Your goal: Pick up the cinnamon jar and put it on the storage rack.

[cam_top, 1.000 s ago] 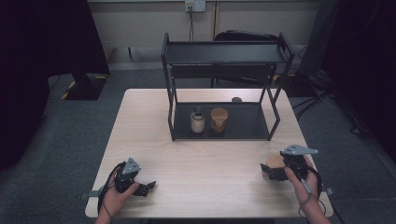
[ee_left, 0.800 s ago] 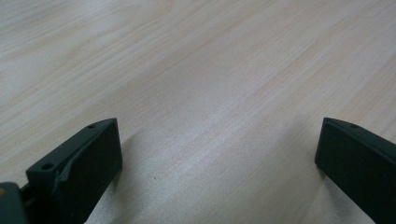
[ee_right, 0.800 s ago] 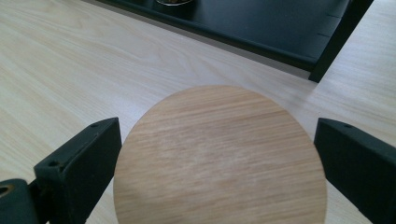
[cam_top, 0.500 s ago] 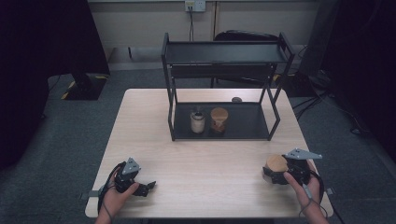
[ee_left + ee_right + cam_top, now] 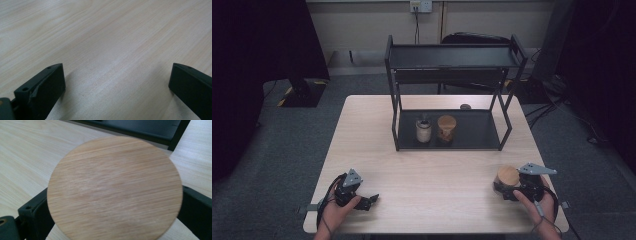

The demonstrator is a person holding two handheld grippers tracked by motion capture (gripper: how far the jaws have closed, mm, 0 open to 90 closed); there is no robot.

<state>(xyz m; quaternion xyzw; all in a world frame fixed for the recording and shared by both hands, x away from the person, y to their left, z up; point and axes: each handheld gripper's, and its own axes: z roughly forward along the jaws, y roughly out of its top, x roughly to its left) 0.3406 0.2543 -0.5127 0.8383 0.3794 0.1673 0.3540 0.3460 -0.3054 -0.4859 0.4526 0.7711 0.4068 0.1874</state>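
Jar with a round bamboo lid (image 5: 507, 177) sits between the jaws of the right tongs (image 5: 510, 189), which close on its sides at the near right corner of the counter (image 5: 442, 170), well in front of the black rack (image 5: 452, 95) and off toward the rack's right leg. In the right gripper view the lid (image 5: 115, 190) covers most of the frame, with one black jaw showing at each side of it and pressed against the jar's edge; beyond the lid lies the rack's lower shelf edge. A hand grips the right tongs from behind.

Left tongs (image 5: 367, 201) rest on the counter at its near left corner, far from the rack's front left leg, jaws spread wide with nothing between them; the left gripper view shows bare wood grain between the two black jaws (image 5: 117, 82). A hand (image 5: 337, 212) holds them, with a cable looping beside it.

On the rack's lower shelf stand a pale jar (image 5: 423, 130) and a brown wooden-topped jar (image 5: 445, 128), just beside each other, left of the shelf's middle. A small dark round thing (image 5: 465, 106) lies on the counter behind the rack.
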